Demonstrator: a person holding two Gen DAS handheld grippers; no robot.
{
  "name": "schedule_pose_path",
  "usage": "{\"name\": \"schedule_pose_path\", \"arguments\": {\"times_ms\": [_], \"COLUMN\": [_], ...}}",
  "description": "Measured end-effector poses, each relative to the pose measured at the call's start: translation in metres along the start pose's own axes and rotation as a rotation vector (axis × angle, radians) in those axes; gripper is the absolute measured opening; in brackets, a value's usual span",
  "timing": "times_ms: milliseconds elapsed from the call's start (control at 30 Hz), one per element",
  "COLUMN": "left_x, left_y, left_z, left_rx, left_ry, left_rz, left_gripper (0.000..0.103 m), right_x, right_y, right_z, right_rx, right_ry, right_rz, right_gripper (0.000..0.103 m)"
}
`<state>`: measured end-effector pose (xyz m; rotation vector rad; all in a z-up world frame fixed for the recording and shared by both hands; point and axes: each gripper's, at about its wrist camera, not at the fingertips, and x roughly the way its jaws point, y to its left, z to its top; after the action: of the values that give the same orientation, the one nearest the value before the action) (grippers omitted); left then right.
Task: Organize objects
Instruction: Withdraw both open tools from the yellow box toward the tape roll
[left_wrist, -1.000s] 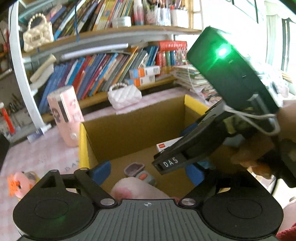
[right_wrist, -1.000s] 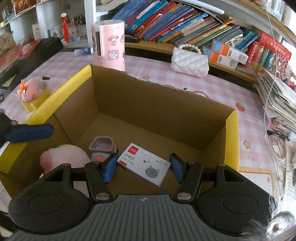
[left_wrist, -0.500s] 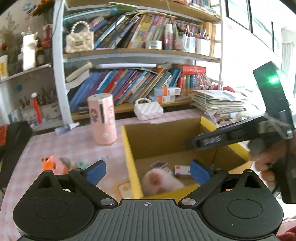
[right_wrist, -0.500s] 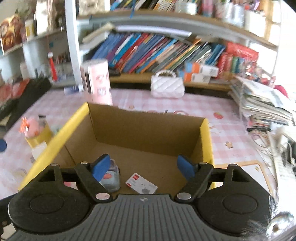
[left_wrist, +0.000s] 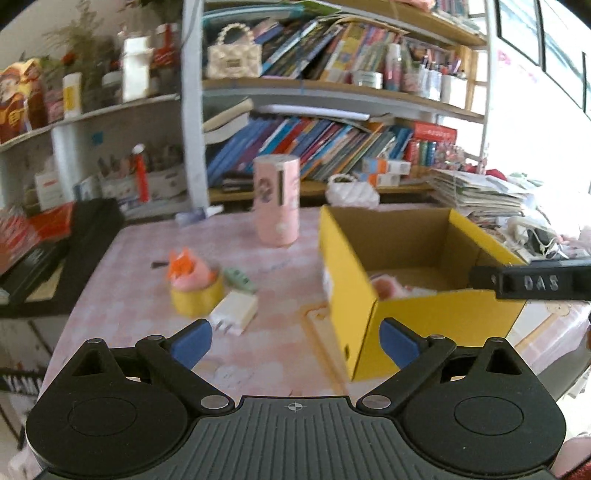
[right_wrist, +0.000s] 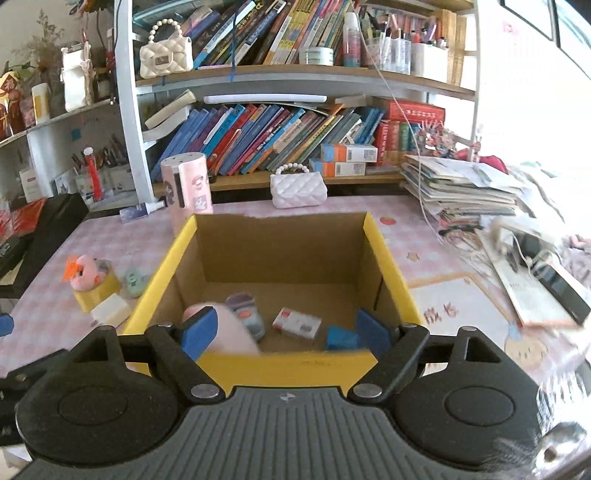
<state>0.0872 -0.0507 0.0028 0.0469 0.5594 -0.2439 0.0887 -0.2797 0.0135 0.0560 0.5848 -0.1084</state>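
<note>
Four loose bits: still out on the counter (left_wrist: 122, 258), left of the box (left_wrist: 417, 317) — pink toy (left_wrist: 188, 271) sitting in a tape roll (left_wrist: 197, 299), green clip (left_wrist: 240, 278), white plug (left_wrist: 234, 312).
Box: already holds a plush (right_wrist: 236, 332), a little tub (right_wrist: 245, 314), a staple pack (right_wrist: 297, 324) and something blue (right_wrist: 341, 338) by the near wall.
Left claw (left_wrist: 295, 341): wide open, nothing in it, aimed between plug and box.
Right claw (right_wrist: 286, 330): jaws have just been opening, empty, hanging over the near rim.
Risk 1: plug lies touching the roll, so a sloppy pinch likely shoves both or tips the toy out.
Risk 2: the clip looks flat and small, easy to skid away.
Risk 3: both claws sit close at the box corner, so they could bump each other or nudge the box.
</note>
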Motion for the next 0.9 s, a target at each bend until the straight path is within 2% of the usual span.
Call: {"name": "schedule_pose_path", "arguments": {"times_ms": [333,633,900], "left_x": [-0.044,-0.078,-0.095], "left_y": [0.037,0.064,0.081], "left_z": [-0.038,-0.067,-0.083], "left_rx": [-0.024,-0.018,-0.020], "left_ry": [0.069,0.112,0.141], "left_rz": [0.047,0.096,0.123], "left_gripper": [0.099,0.099,0.099], "right_x": [-0.034,-0.052,-0.065], "right_y": [0.069,0.115,0.147], "right_z": [-0.060,-0.098,-0.114], "right_rx": [-0.110,-0.138,-0.167], "right_ry": [0.066,0.148,0.169], "right_rz": [-0.020,0.066,0.132], "right_gripper": [0.082,0.082,0.083]}}
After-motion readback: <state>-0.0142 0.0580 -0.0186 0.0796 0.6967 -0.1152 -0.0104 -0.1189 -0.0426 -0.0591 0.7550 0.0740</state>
